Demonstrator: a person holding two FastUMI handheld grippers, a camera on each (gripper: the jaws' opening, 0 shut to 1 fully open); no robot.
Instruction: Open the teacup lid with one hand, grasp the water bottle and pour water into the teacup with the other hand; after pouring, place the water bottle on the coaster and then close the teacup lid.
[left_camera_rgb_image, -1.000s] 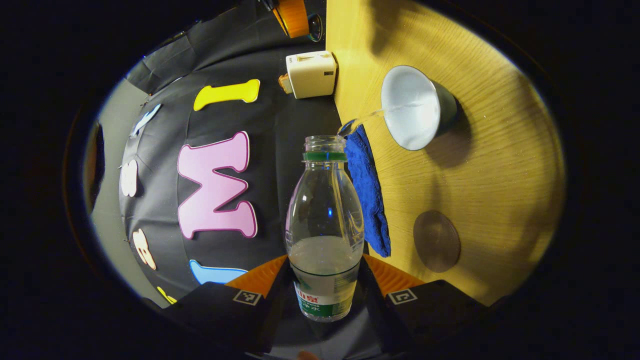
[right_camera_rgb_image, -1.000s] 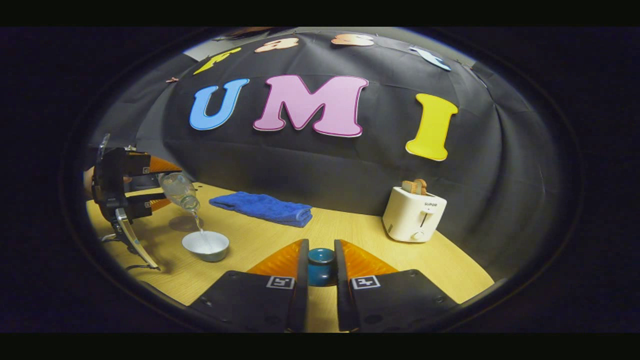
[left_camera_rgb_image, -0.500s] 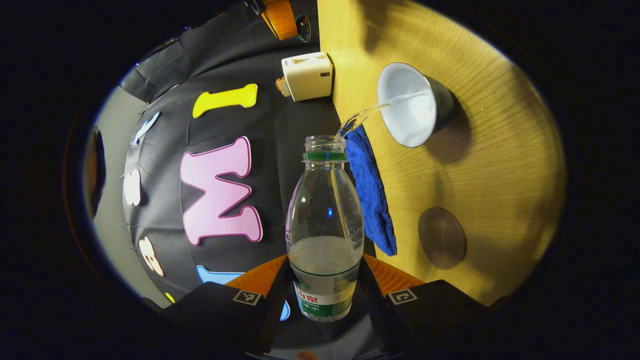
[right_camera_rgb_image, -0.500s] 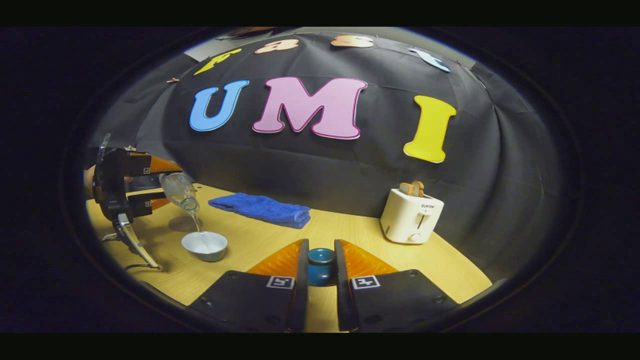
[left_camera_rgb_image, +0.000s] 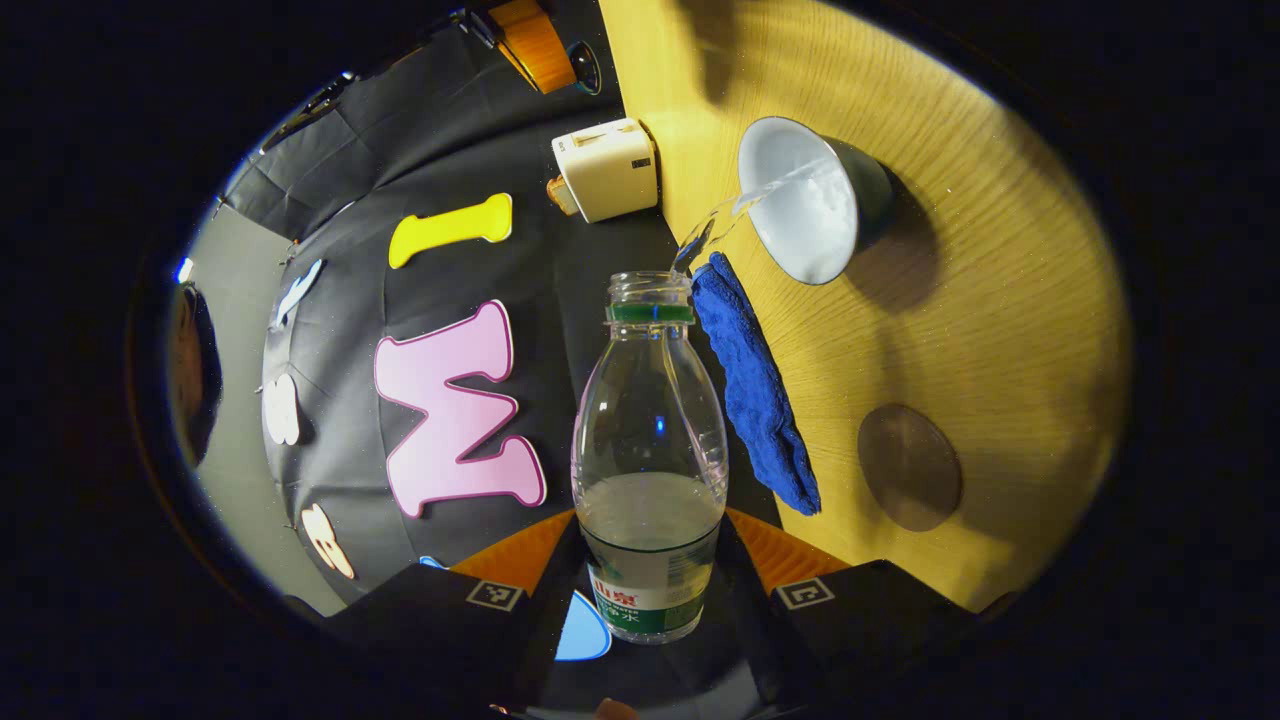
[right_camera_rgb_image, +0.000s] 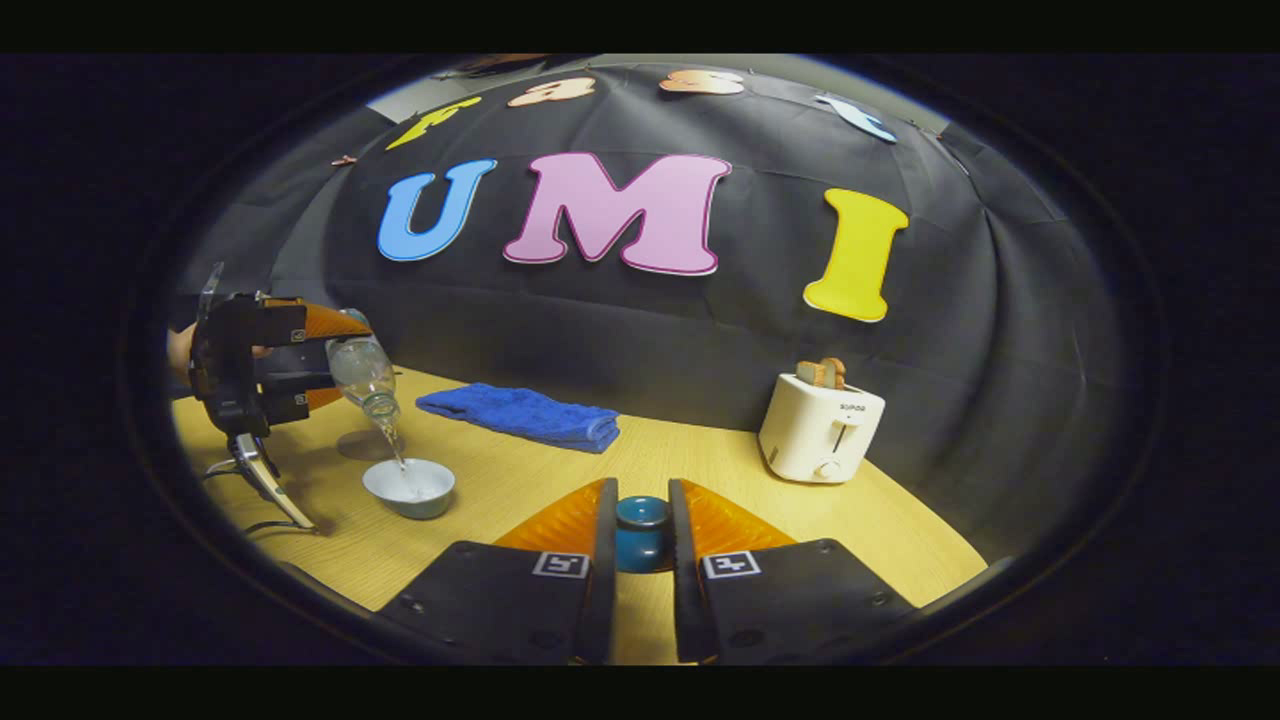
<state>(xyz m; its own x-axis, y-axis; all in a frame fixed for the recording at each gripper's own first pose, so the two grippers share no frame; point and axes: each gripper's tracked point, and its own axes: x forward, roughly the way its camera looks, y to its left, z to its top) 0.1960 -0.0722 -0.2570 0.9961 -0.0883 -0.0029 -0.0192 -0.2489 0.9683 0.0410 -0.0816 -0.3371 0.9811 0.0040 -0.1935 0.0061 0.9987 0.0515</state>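
The pouring step is in hand; the left hand-held gripper (left_camera_rgb_image: 648, 580) is clenched on the lower body of the water bottle (left_camera_rgb_image: 648, 450), both fingers pressing its sides, and the bottle is tipped so that a thin stream leaves its open mouth and lands in the teacup (left_camera_rgb_image: 805, 200), which stands on the tabletop (left_camera_rgb_image: 980, 300) ahead of that gripper and to the right of the bottle's neck; water already lies in the cup, and the bottle looks well under half full. The right hand-held gripper (right_camera_rgb_image: 640, 540) grasps the teacup lid (right_camera_rgb_image: 641, 530) between its fingers, held off to the side, with the cup ahead of it and to its left. The coaster (left_camera_rgb_image: 908, 467) lies bare on the tabletop, nearer the left gripper than the cup, beside the blue towel (left_camera_rgb_image: 755, 400). The next move, as I judge it, calls for righting the bottle to stop the stream without dripping, then lowering it upright onto the coaster before the fingers release; the lid goes back on the cup after that.
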